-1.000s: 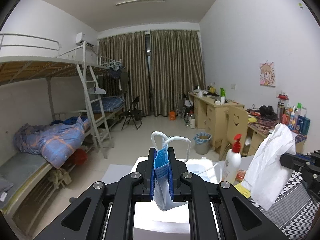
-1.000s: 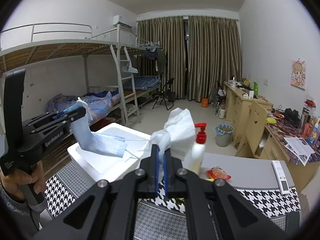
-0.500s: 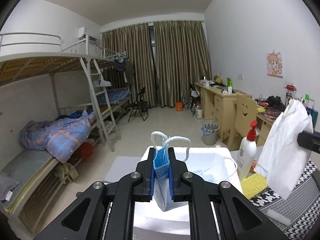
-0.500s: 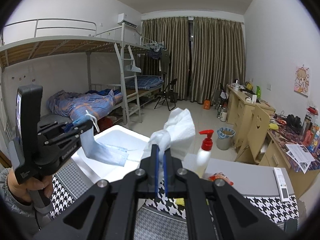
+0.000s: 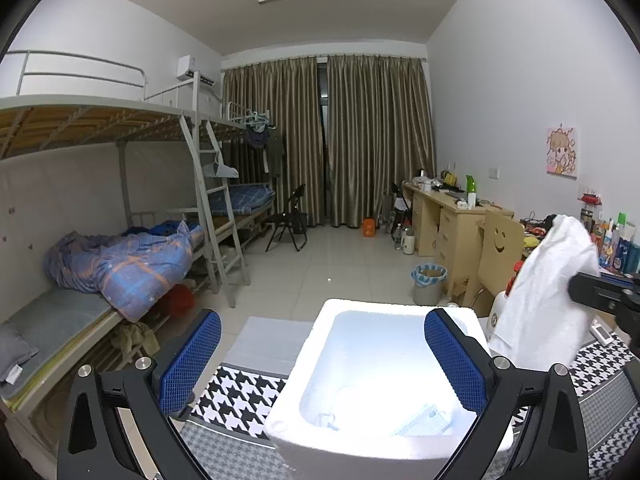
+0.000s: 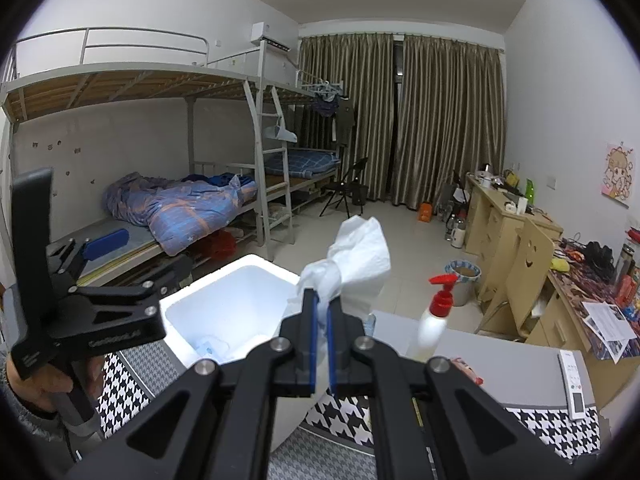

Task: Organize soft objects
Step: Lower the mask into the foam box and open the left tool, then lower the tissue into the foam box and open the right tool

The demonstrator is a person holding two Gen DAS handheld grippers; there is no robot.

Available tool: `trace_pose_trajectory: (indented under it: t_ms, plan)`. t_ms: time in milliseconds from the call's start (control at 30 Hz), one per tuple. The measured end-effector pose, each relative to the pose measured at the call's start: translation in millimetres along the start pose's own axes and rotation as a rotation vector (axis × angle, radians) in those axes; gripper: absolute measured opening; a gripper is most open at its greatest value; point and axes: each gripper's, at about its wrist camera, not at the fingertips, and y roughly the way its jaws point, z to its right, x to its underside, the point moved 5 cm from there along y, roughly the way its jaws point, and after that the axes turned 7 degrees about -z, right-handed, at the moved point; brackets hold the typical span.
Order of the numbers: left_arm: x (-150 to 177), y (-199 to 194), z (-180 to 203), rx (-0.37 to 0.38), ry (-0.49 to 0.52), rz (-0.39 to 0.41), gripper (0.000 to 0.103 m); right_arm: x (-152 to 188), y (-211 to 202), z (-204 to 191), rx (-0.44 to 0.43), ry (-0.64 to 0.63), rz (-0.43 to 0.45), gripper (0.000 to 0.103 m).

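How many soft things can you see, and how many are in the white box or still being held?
In the white foam box: 1, the blue face mask
Held by the right gripper: 1, the white tissue
Held by the left gripper, fingers wide apart: 0
Total: 2

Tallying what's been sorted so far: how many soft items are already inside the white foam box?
1 that I can make out: a blue face mask lying on the floor of the foam box, near its front right corner. Glare washes out the interior, so more could be hidden.
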Motion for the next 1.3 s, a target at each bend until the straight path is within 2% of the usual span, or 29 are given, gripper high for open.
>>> trace_pose_trajectory:
  t_ms: [833, 1200, 1267, 1300]
  plan:
    - [15.2, -17.0, -36.2, -0.052, -0.048, -0.001, 0.102, -9.1, 39.7, -29.1, -0.130, -0.020, -0.054, 0.006]
    - [18.6, -20.7, -37.8, -0.048, -0.045, -0.006, 0.102, -4.8, 53.7, -36.1, -0.168, -0.029, -0.094, 0.007]
    - [19.3, -21.4, -38.4, -0.049, -0.048, -0.005, 0.102, -4.0, 57.4, -36.1, -0.176, -0.027, -0.108, 0.011]
    - [19.6, -22.0, -39.5, -0.050, -0.052, -0.005, 0.102, -3.7, 59.0, -36.5, -0.180, -0.024, -0.112, 0.019]
